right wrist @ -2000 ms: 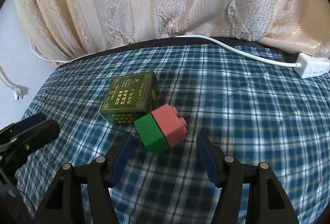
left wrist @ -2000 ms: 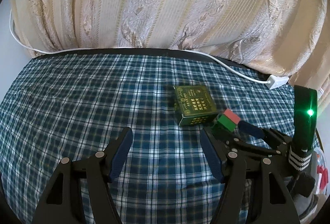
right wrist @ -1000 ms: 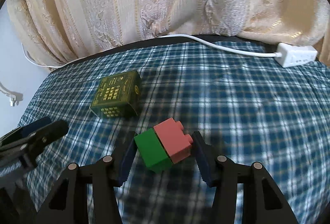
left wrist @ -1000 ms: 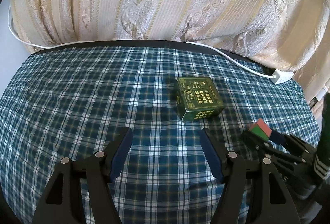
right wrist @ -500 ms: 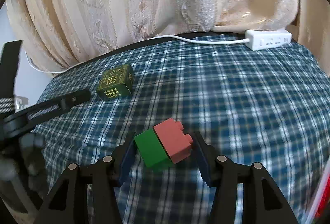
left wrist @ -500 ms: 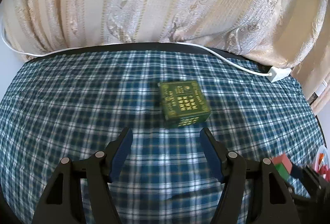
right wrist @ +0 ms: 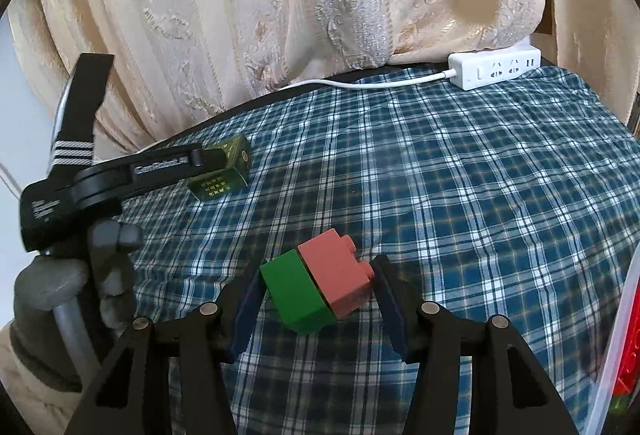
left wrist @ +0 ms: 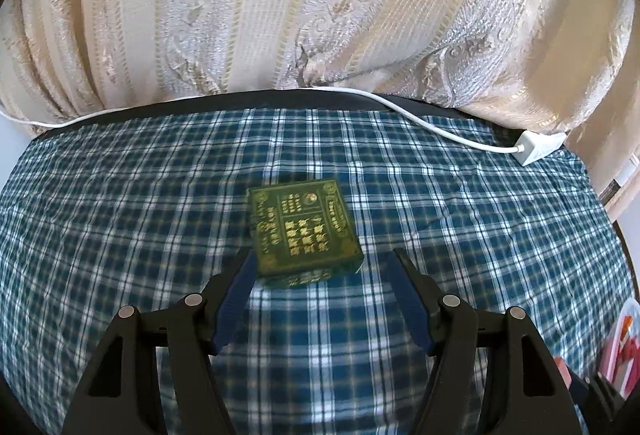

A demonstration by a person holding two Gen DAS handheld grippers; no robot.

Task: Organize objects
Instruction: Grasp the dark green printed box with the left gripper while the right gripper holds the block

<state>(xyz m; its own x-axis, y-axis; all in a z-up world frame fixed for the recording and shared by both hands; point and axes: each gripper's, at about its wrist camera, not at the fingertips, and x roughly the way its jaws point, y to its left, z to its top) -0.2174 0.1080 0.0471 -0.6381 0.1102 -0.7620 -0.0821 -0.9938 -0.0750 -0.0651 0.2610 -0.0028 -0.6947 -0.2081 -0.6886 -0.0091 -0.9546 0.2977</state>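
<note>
Tablecloth [left wrist: 120, 235] is a blue, teal and white plaid. Far side, the curtain [left wrist: 280, 15] is cream with silvery floral stripes. Dark green box [left wrist: 304, 231] has gold print, the joined bricks [right wrist: 318, 285] are half green, half salmon pink, and the power strip [right wrist: 496, 69] is white.

Green box [left wrist: 303, 231] on plaid bed [left wrist: 120, 219]

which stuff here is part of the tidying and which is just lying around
Part of the job:
- green box, between the open left claw's fingers
- joined green and pink blocks, held in the right claw
- clear bin at the right edge, likely the drop spot

Just lying about:
- power strip and its cord
- curtain
- checked cloth
</note>
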